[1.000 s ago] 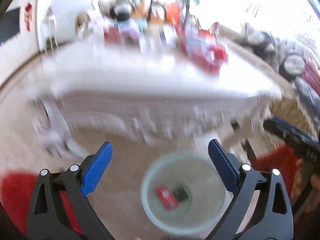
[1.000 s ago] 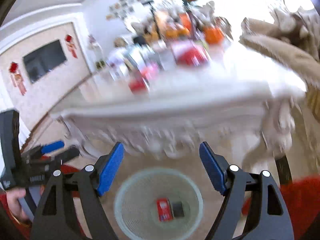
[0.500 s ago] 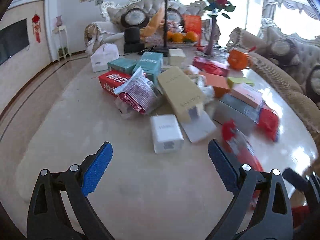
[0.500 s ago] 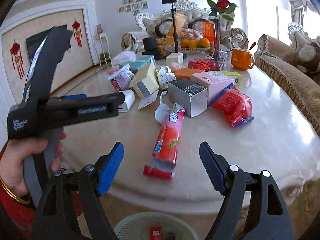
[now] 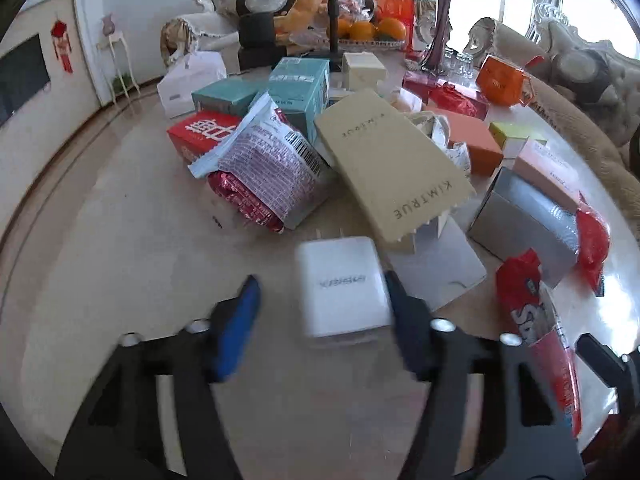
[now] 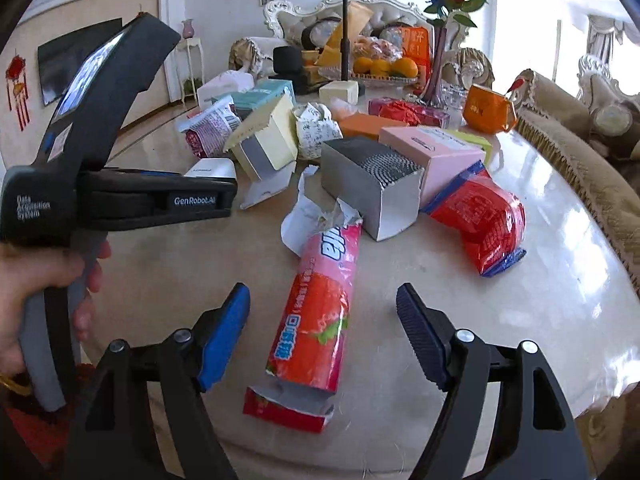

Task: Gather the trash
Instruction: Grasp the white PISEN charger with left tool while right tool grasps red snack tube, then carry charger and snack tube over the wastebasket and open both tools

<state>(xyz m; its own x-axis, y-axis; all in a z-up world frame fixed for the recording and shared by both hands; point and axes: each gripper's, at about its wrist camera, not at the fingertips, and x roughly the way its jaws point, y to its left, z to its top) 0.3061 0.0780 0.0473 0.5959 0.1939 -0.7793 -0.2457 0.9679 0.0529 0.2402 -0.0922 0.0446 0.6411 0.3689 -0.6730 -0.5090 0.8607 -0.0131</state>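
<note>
Change: both grippers had swung from the floor basket up to the cluttered table (image 5: 132, 248).
Left gripper (image 5: 320, 312): lower centre, jaws closing around white box (image 5: 342, 286), left pad not touching.
Right gripper (image 6: 322, 326): jaws closing, straddling pink-red wrapper (image 6: 316, 316), unheld.
Risk: an uneven squeeze could skid the box.

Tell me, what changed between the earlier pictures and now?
Both grippers swung up from the bin on the floor to the table. The left gripper is closing around a white box; the right gripper is closing around a pink wrapper. Neither is clamped yet. The pile of boxes stayed put.
</note>
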